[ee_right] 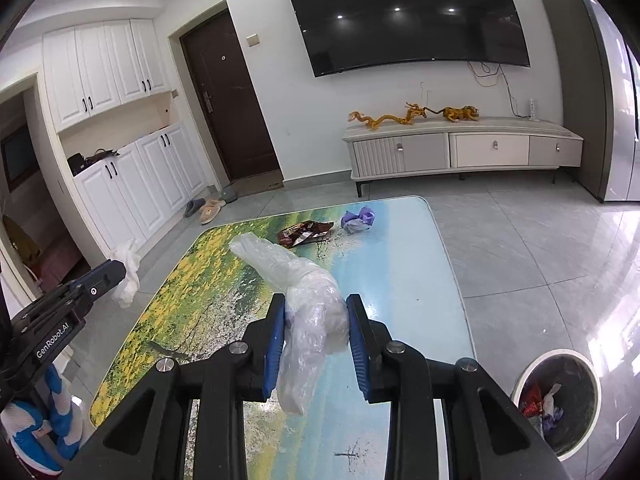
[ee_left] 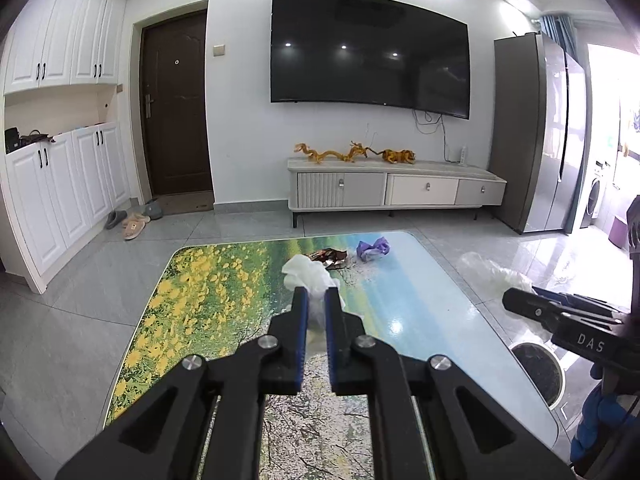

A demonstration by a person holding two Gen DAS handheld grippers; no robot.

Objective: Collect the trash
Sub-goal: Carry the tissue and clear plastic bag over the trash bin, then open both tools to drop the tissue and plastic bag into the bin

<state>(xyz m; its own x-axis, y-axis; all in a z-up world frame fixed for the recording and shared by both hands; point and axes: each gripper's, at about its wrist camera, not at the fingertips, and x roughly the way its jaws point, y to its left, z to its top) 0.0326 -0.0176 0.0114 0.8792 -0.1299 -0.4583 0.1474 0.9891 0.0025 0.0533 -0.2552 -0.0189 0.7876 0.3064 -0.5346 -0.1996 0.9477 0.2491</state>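
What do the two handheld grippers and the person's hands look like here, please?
Both grippers, left gripper and right gripper, are matte black angular linkages with silver pivot bolts and blue ribbed pads on the fingers. White lettering reads "GenRobot.AI" and "DAS". The hand wears a blue-and-white knit glove.

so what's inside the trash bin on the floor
In the trash bin, a red wrapper, white scrap and purplish piece show. The bin's near wall hides the rest.
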